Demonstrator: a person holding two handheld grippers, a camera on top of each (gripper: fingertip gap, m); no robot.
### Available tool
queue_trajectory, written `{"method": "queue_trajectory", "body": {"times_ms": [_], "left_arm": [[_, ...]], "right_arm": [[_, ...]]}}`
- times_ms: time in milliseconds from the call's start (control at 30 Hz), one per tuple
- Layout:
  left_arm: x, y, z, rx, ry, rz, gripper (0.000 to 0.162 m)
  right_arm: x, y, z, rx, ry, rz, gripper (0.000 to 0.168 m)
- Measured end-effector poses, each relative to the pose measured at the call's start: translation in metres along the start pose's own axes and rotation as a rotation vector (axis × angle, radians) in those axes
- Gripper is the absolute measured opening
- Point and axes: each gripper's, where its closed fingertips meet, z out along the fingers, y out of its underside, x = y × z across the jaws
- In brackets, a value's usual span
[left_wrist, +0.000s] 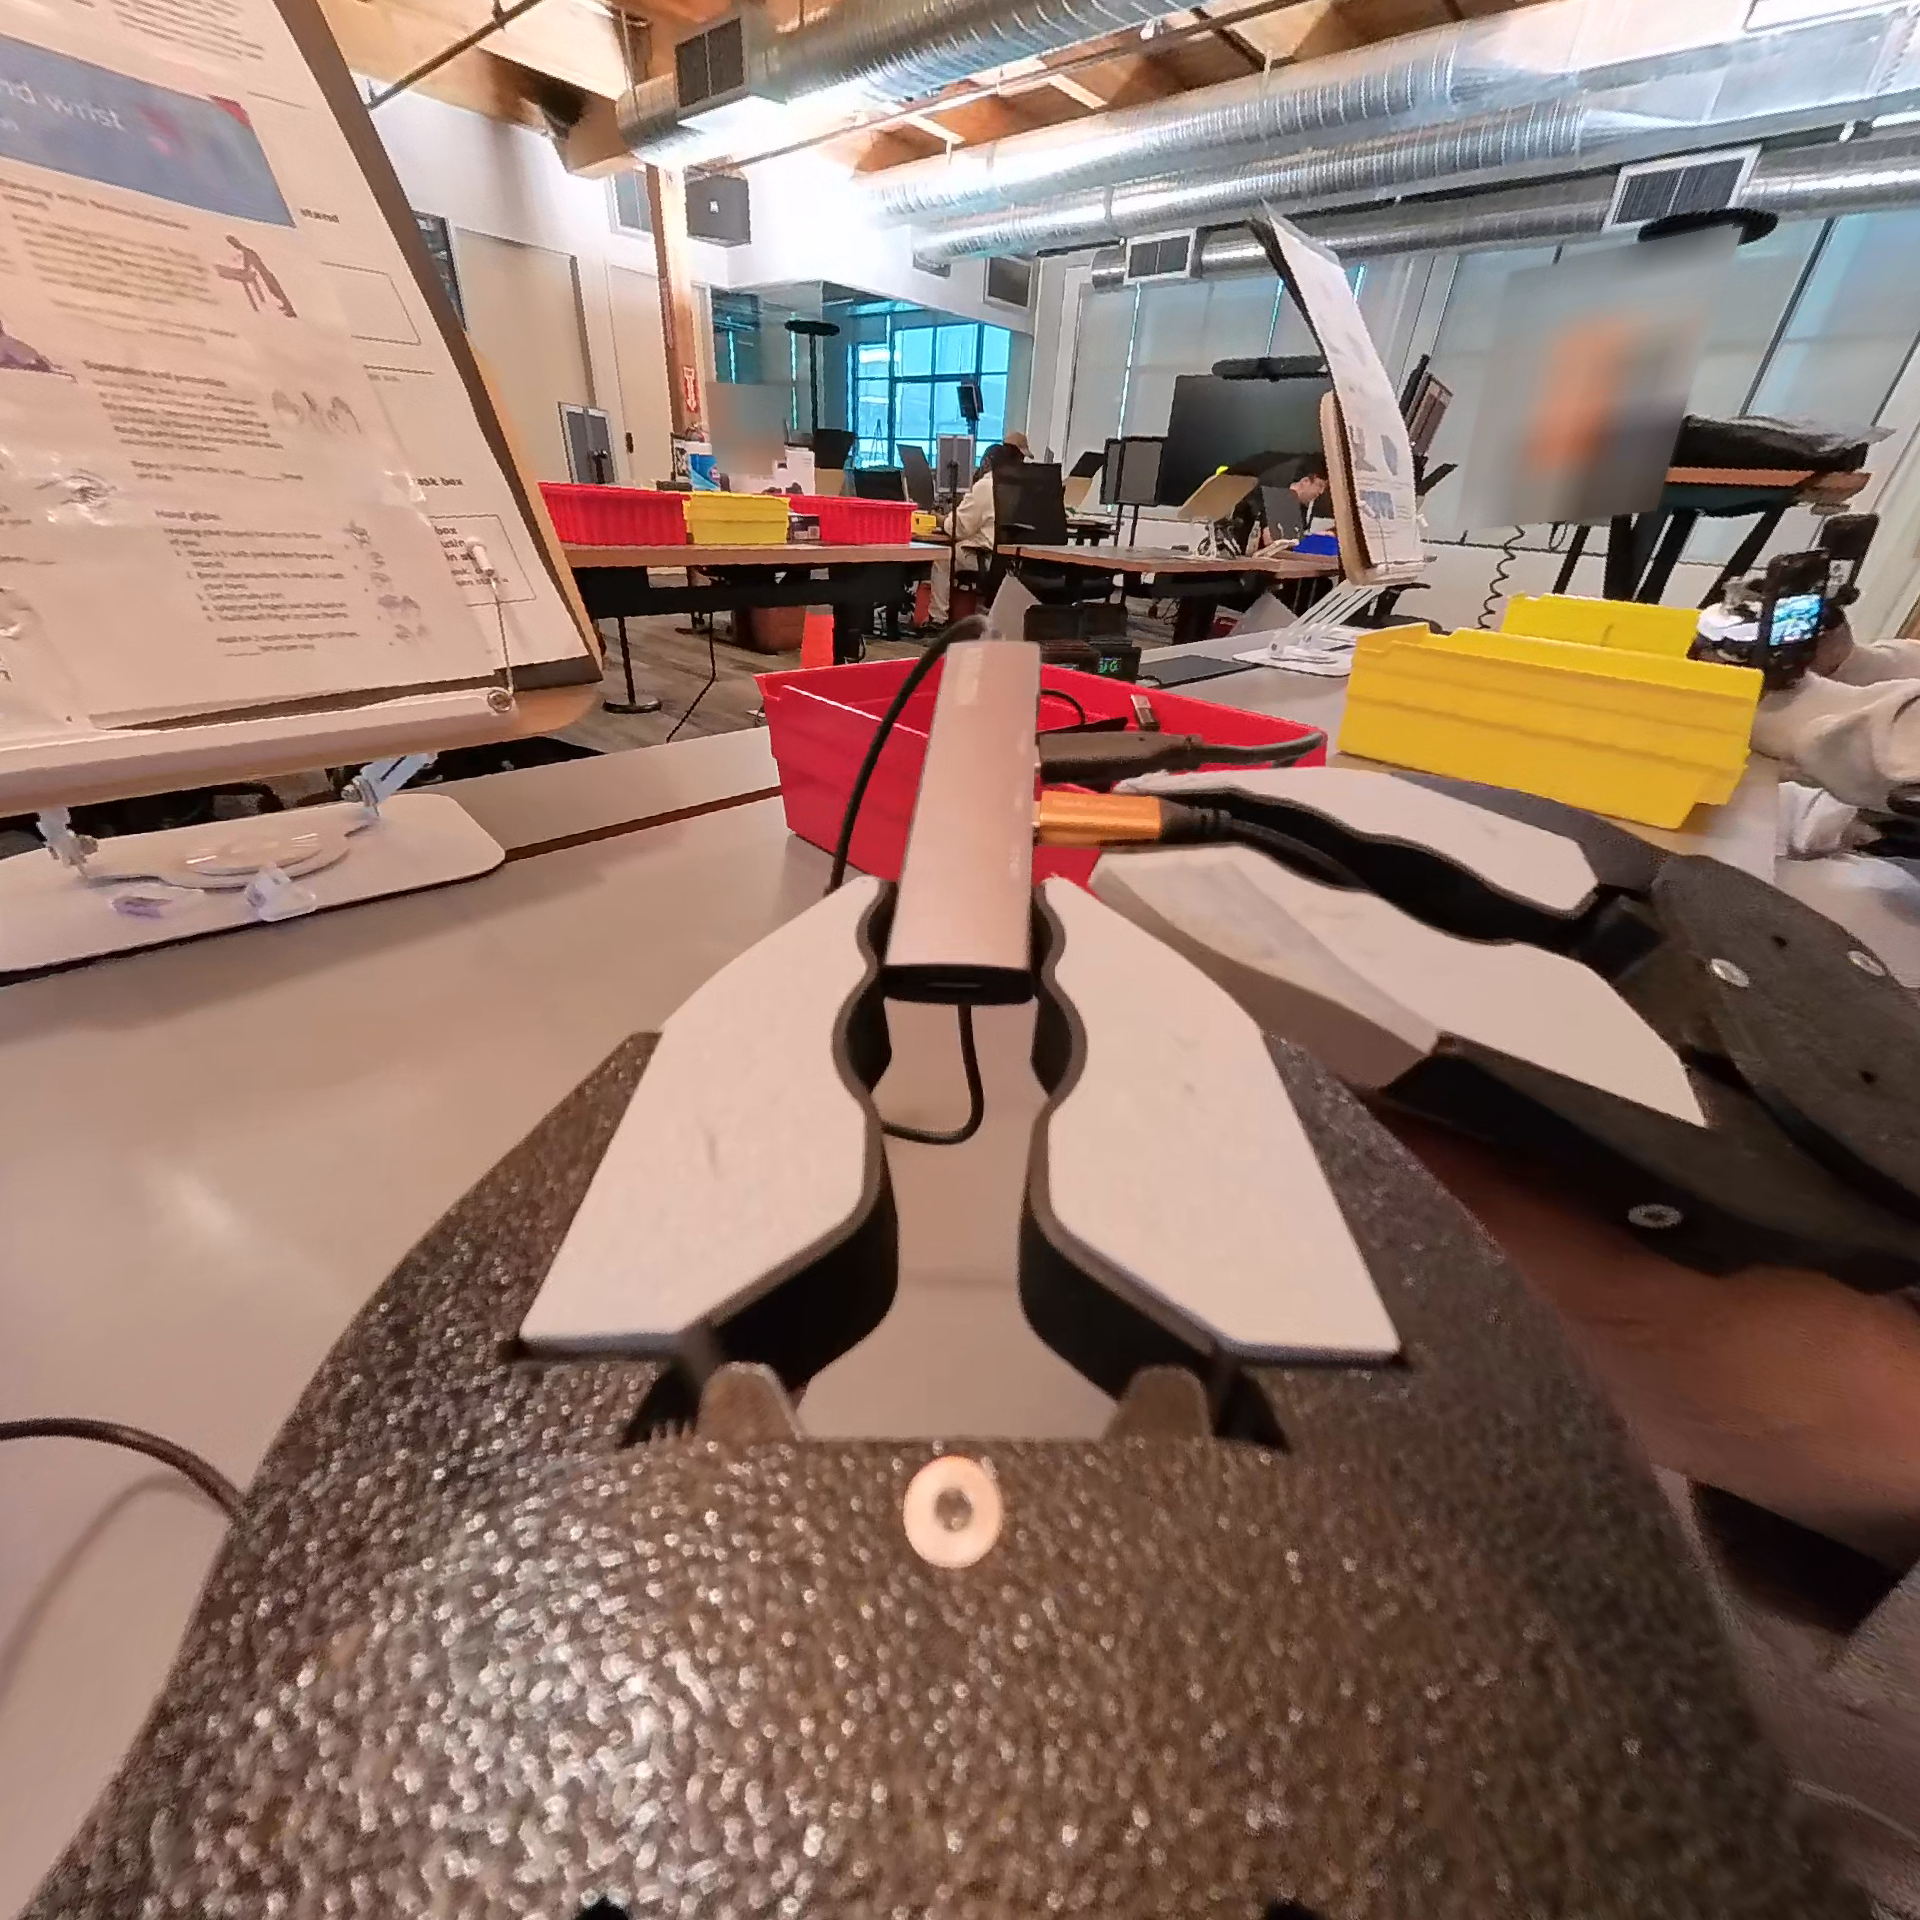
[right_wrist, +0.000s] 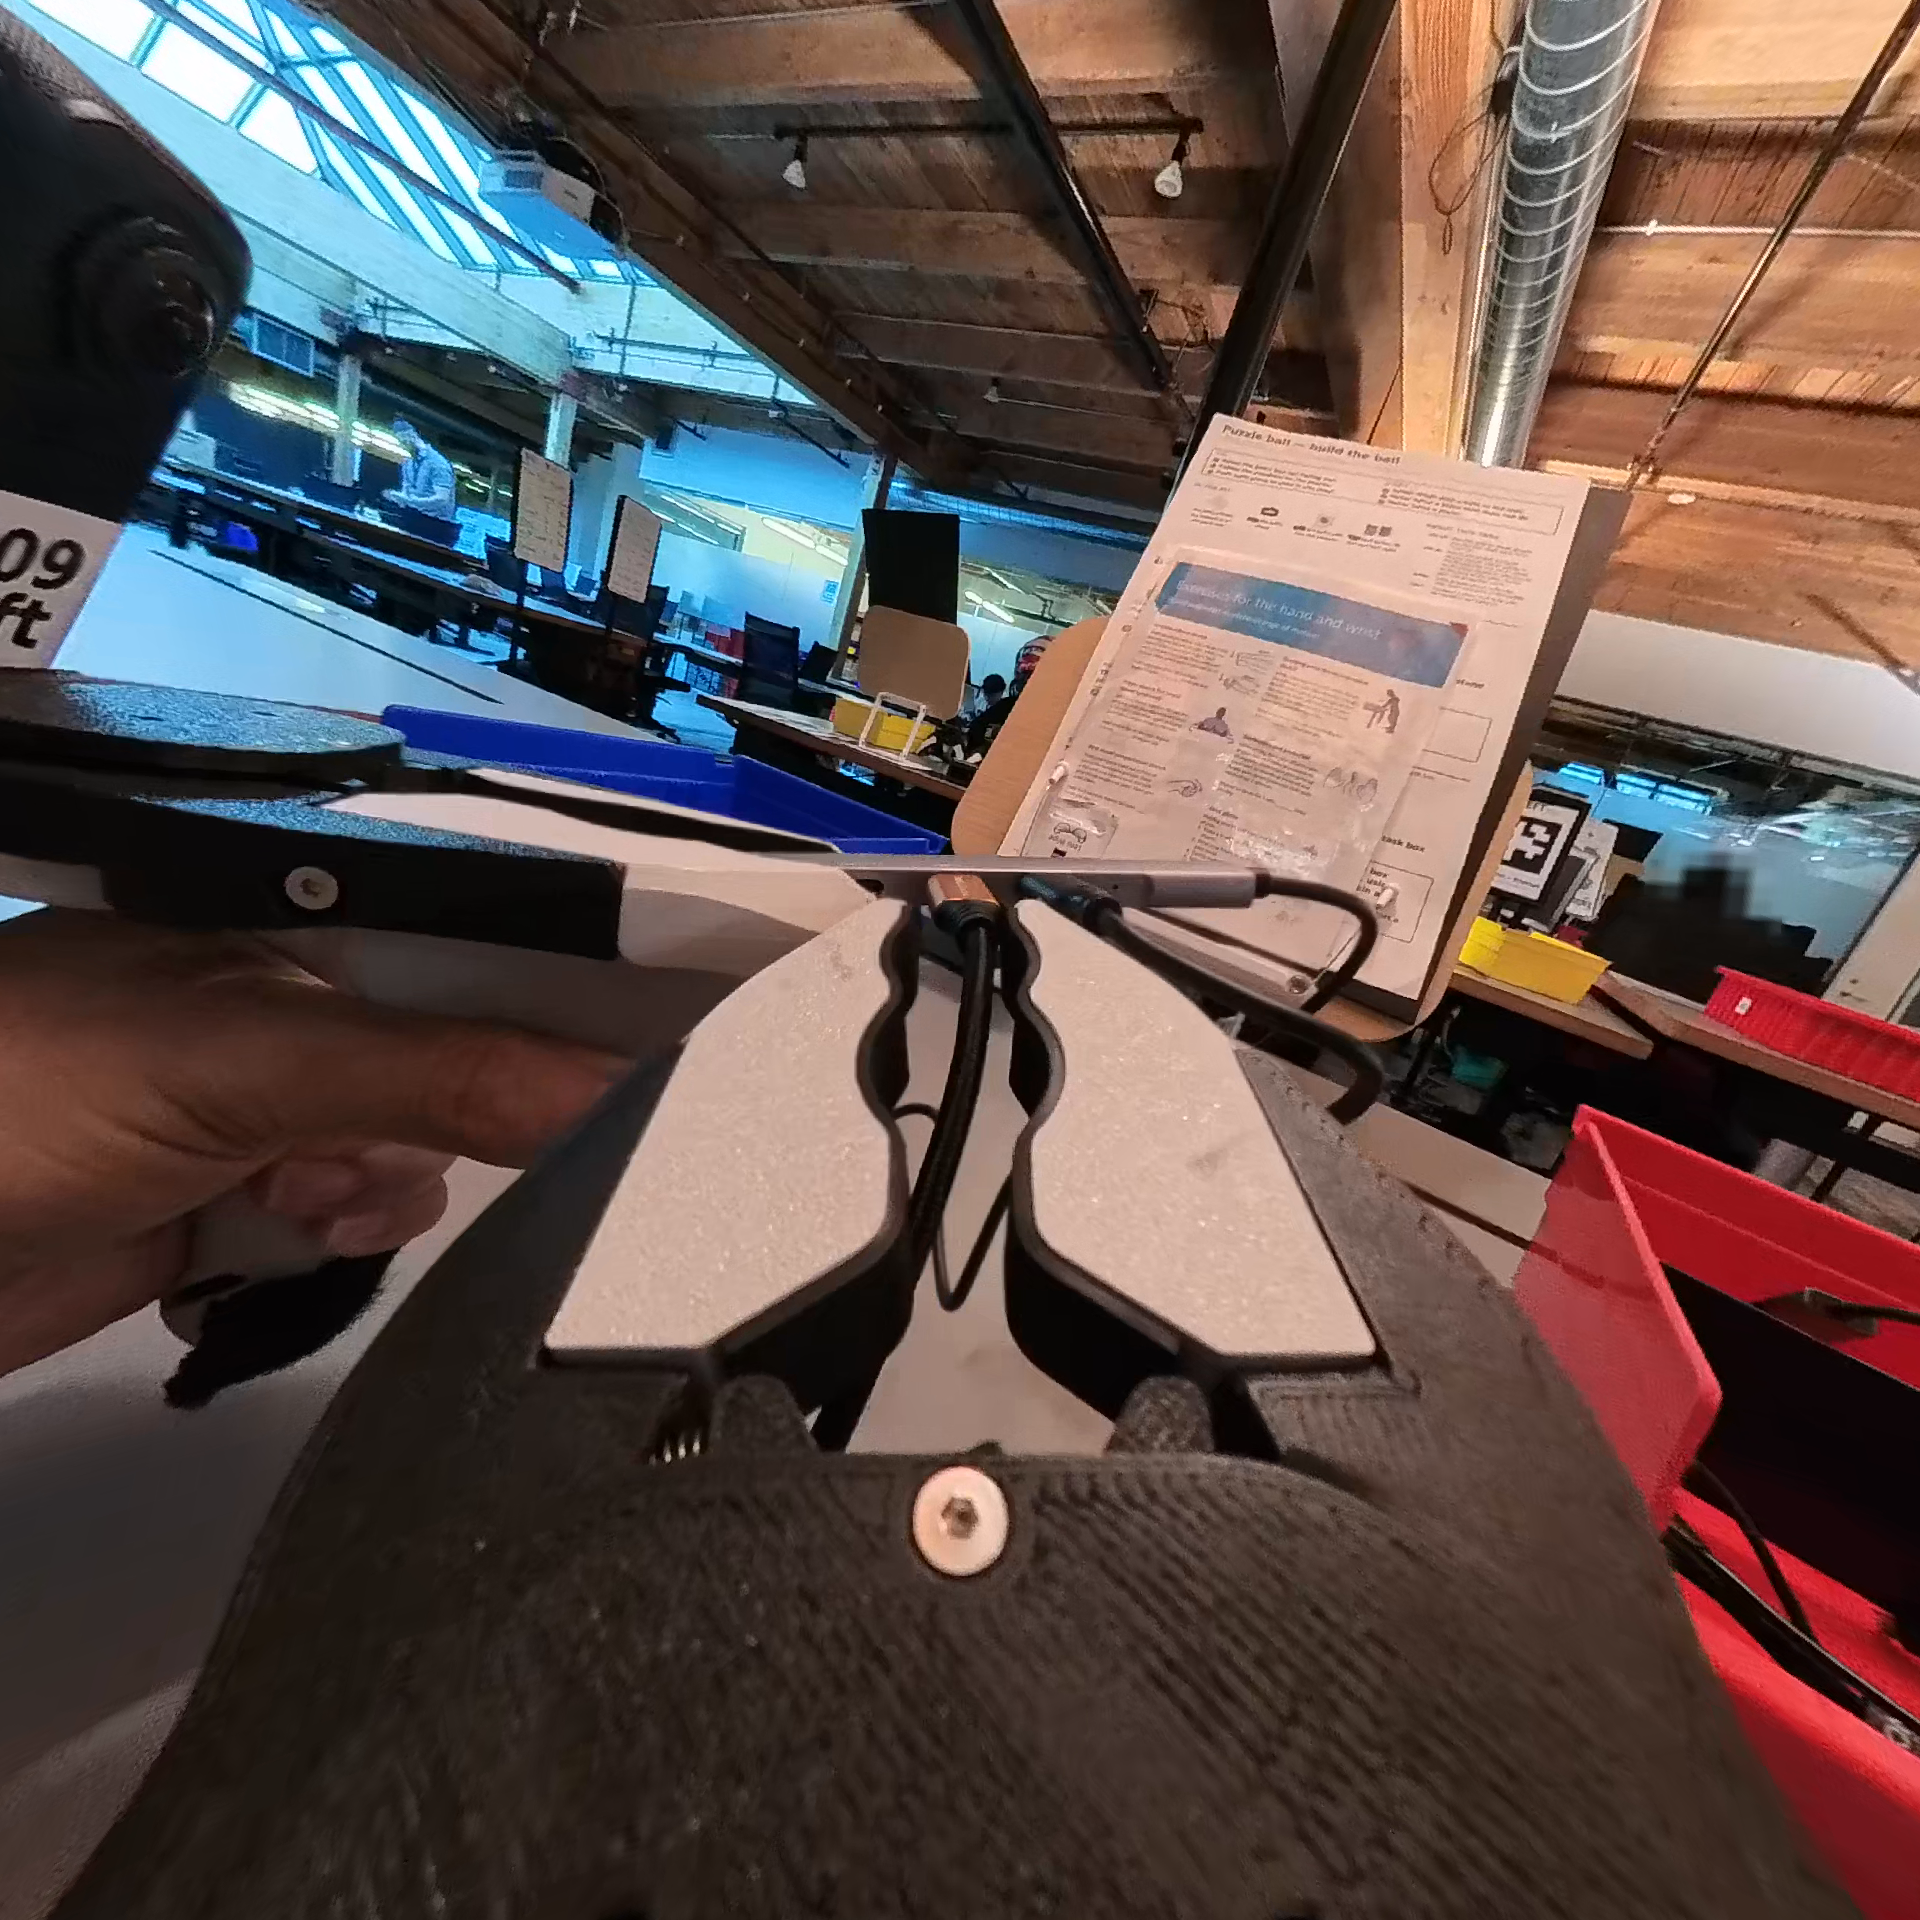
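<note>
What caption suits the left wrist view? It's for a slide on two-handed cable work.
Left gripper clamps a silver USB hub above the table while the right gripper holds an orange plug at its side port.

- The left gripper (left_wrist: 958, 940), two pale-faced fingers on a speckled black body, is clamped on the near end of a slim silver metal hub bar (left_wrist: 971, 810) that points away over the grey tabletop (left_wrist: 312, 1091)
- A thin black cable (left_wrist: 951, 1091) loops beneath the bar's near end
- The right gripper (left_wrist: 1174, 831) comes in from the right, its fingertips around an orange metal plug (left_wrist: 1091, 816) at the bar's right side
- Behind stand a red plastic bin (left_wrist: 831, 769) and a yellow plastic bin (left_wrist: 1538, 717)
- At left, a printed sheet leans on a wooden stand (left_wrist: 239, 343)
</note>
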Motion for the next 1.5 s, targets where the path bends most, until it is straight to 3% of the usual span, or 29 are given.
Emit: {"method": "queue_trajectory", "body": {"times_ms": [200,500,767,833,867,900,967,1133,1233,1400,1500], "left_arm": [[0.001,0.008,0.003,-0.012,0.009,-0.006,0.024],[-0.008,0.015,0.0,-0.002,-0.03,-0.102,0.024],[-0.006,0.007,-0.002,-0.002,-0.037,-0.014,0.024],[-0.068,-0.01,-0.025,0.106,-0.269,-0.176,0.024],[-0.099,-0.02,-0.04,0.136,-0.284,-0.25,0.023],[-0.115,-0.031,-0.05,0.149,-0.286,-0.201,0.024],[-0.096,-0.048,-0.052,0.146,-0.262,-0.013,0.023],[-0.035,-0.043,-0.027,0.101,-0.17,0.167,0.024],[-0.036,-0.052,-0.032,0.134,-0.193,0.163,0.024],[-0.061,-0.085,-0.061,0.208,-0.285,0.179,0.023],[-0.07,-0.094,-0.071,0.228,-0.307,0.19,0.023]], "right_arm": [[0.002,0.003,-0.002,-0.028,-0.001,0.063,0.012],[-0.005,0.02,0.002,-0.219,0.006,0.15,0.012],[-0.006,0.017,-0.007,-0.25,-0.028,0.186,0.011],[-0.007,0.018,-0.022,-0.251,-0.019,0.148,0.006],[-0.005,0.024,-0.031,-0.275,-0.013,0.146,0.006],[-0.002,0.025,-0.036,-0.264,-0.009,0.181,0.006],[0.012,0.013,-0.032,-0.178,0.042,0.21,0.006],[0.016,-0.023,-0.01,-0.107,-0.068,0.197,0.006],[0.039,-0.038,-0.018,-0.117,-0.095,0.11,0.007],[0.059,-0.069,-0.036,-0.163,-0.379,0.059,0.006],[0.113,-0.104,-0.036,-0.058,-0.272,0.022,0.006]]}}
